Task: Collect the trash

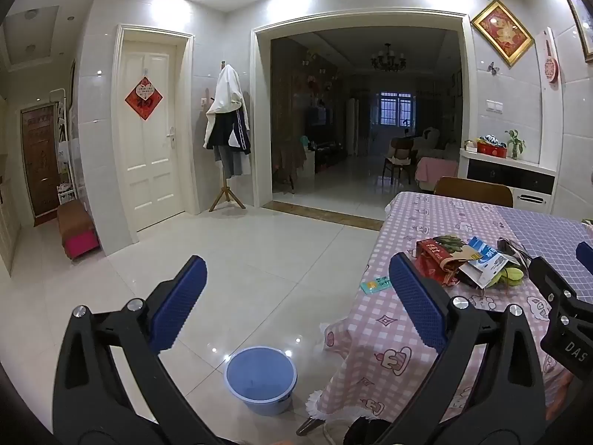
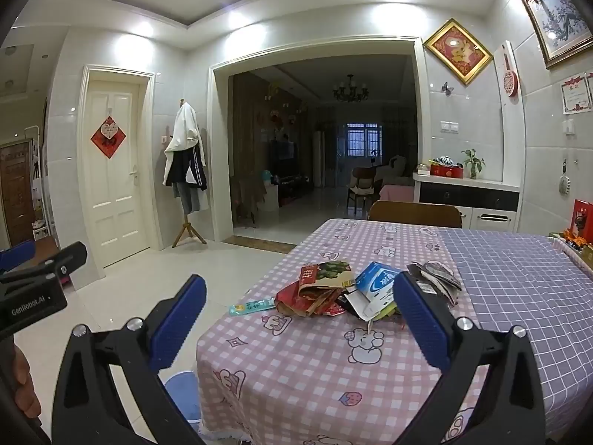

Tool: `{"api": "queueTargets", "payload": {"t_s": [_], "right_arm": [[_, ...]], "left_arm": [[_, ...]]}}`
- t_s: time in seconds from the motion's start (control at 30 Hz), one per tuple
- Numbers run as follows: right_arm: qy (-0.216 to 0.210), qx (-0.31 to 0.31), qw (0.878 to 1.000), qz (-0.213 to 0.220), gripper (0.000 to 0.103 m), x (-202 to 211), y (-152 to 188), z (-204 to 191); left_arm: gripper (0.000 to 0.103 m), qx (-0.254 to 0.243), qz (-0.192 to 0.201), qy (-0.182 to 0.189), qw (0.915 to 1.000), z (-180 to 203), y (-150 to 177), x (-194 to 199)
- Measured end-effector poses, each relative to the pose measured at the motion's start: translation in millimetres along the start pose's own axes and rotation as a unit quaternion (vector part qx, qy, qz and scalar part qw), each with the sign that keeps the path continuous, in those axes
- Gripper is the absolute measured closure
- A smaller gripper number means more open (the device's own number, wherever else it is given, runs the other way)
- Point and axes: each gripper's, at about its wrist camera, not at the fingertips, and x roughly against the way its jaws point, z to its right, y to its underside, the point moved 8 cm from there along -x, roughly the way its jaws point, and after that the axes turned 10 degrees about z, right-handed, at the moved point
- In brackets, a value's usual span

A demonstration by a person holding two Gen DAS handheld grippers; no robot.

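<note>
Glossy floor tiles (image 1: 281, 259), cloth tablecloth (image 2: 333, 363), plastic basin (image 1: 261, 380).

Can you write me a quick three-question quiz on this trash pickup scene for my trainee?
1. True or false: the left gripper is closed on a wrapper.
2. Where does the blue basin stand?
A. on the table
B. on the floor beside the table corner
C. on the chair
3. Fill in: the thin teal packet lies on the tablecloth near the table's ____ edge, apart from the trash pile.

Key:
1. False: both it and the right gripper are open and hold nothing.
2. B
3. left, as seen in the right wrist view.
</note>
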Motion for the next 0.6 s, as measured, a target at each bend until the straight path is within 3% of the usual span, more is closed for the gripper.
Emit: {"api": "queueTargets", "payload": {"t_s": [0.6], "right_arm": [[-0.004,-0.004,1.0,-0.002,0.004,-2.9,2.4,1.9]], "left_arm": [[0.006,-0.001,-0.003,0.0,1.0,-0.1,0.7,0.1]]}}
